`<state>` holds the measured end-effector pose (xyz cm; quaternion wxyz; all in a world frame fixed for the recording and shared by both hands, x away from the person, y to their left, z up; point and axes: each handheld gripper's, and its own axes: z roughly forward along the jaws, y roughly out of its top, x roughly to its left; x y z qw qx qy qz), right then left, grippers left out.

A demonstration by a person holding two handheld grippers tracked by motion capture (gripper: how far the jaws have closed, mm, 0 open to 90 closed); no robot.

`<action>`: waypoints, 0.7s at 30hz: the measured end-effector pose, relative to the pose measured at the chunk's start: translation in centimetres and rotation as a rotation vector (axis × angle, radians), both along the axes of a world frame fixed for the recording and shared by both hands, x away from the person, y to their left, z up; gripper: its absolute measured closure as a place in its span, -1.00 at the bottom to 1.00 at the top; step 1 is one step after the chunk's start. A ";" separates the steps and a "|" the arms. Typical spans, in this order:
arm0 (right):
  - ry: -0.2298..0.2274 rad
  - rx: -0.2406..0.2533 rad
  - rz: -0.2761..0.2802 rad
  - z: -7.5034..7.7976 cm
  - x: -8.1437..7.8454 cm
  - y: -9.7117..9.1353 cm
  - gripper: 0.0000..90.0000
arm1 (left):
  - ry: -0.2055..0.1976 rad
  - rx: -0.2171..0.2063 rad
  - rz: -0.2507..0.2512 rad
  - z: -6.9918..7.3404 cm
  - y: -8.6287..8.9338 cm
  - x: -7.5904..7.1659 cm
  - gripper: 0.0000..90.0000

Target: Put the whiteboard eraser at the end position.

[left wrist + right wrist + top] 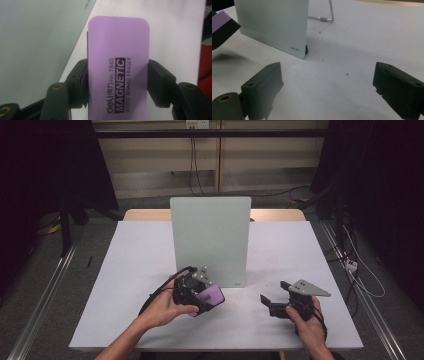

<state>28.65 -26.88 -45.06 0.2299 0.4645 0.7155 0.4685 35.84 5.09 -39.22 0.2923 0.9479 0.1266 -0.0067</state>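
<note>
Purple eraser (pixel 118 67) clamped in left tongs (pixel 204 296)
Right tongs (pixel 332 90) gape wide over the white worktop (pixel 130 265), at 4 o'clock from the upright whiteboard (pixel 210 237).

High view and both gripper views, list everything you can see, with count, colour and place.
Whiteboard: one, pale grey-green, upright at table centre on a metal stand.
Eraser: one, purple with black base, in the left gripper just in front of the board.
Table: one, white top.
Left gripper: one, black, fingers shut on the eraser.
Right gripper: one, black, open, right of board.
Hands: two, at near edge.
</note>
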 end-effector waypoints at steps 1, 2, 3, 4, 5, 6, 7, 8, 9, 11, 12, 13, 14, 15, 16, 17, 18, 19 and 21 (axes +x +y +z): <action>0.003 -0.002 0.002 0.0 0.0 0.0 -0.80 | 0.002 -0.003 -0.003 -0.1 -0.2 0.0 -0.09; 0.003 -0.002 0.002 0.0 0.0 0.1 -0.80 | 0.007 -0.001 -0.007 -0.1 -0.4 0.1 -0.09; 0.005 -0.001 -0.002 0.0 0.0 0.1 -0.80 | 0.018 -0.002 -0.011 -0.2 -0.7 0.2 -0.09; 0.009 -0.001 -0.003 0.0 0.0 0.2 -0.80 | 0.013 0.005 -0.009 -0.4 -1.0 0.2 -0.09; 0.006 -0.006 0.000 0.0 0.0 0.2 -0.80 | 0.027 0.007 -0.007 -0.6 -1.2 0.2 -0.09; 0.006 -0.004 0.001 0.0 0.0 0.2 -0.80 | 0.028 0.018 -0.016 -0.7 -1.4 0.3 -0.09; 0.006 -0.004 -0.001 0.0 0.0 0.2 -0.80 | 0.026 0.025 -0.018 -0.9 -1.6 0.3 -0.09; 0.006 -0.006 -0.001 0.0 0.0 0.1 -0.80 | 0.034 0.024 -0.022 -1.1 -1.7 0.4 -0.09; 0.008 -0.002 -0.003 0.0 -0.1 0.0 -0.80 | 0.043 0.028 -0.023 -1.3 -1.8 0.4 -0.09; 0.007 0.003 -0.013 0.0 -0.1 -0.1 -0.80 | 0.047 0.036 -0.027 -1.6 -2.0 0.5 -0.09; 0.011 0.001 -0.012 -0.1 -0.1 -0.1 -0.80 | 0.046 0.046 -0.029 -1.8 -2.1 0.5 -0.09; 0.013 0.002 -0.012 -0.1 0.0 -0.1 -0.80 | 0.049 0.046 -0.028 -1.9 -2.2 0.5 -0.09; 0.013 0.003 -0.013 -0.1 -0.1 -0.1 -0.80 | 0.047 0.040 -0.020 -2.1 -2.2 0.5 -0.09; 0.009 0.000 -0.013 -0.1 -0.1 -0.1 -0.80 | 0.045 0.042 -0.019 -2.1 -2.2 0.6 -0.10; 0.008 0.002 -0.008 0.0 -0.1 -0.1 -0.80 | 0.047 0.041 -0.019 -2.1 -2.2 0.6 -0.10; 0.007 0.001 -0.005 0.0 -0.2 -0.1 -0.80 | 0.045 0.040 -0.017 -2.2 -2.3 0.6 -0.10; 0.004 0.006 -0.005 0.0 -0.2 -0.1 -0.81 | 0.041 0.043 -0.012 -2.2 -2.3 0.6 -0.10; 0.003 0.008 -0.006 0.0 -0.2 -0.1 -0.81 | 0.045 0.042 -0.010 -2.4 -2.3 0.6 -0.10; 0.004 0.005 -0.007 0.0 -0.1 -0.1 -0.80 | 0.051 0.039 -0.001 -2.7 -2.5 0.6 -0.10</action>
